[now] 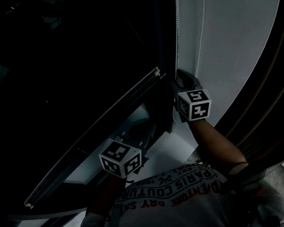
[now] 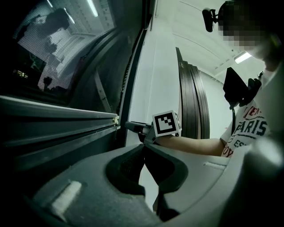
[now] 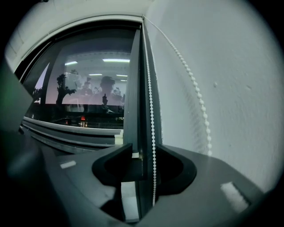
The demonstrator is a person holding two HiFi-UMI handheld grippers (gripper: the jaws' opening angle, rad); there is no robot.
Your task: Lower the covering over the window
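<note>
Your right gripper [image 3: 145, 156] is at the right end of the window sill [image 1: 168, 145]. Its jaws are a little apart, with one strand of the bead chain [image 3: 150, 97] running down between them, close against the right-hand jaw, while the other strand [image 3: 197, 95] hangs along the white wall [image 3: 235, 88]. Your left gripper [image 2: 143, 148] sits lower, near the sill and to the left, its jaws pressed together on nothing. A long pale rail [image 1: 91, 139] crosses the dark window glass [image 3: 88, 88] and ends at the frame [image 3: 133, 88] just left of the chain; whether it is the covering's bottom edge can't be told.
</note>
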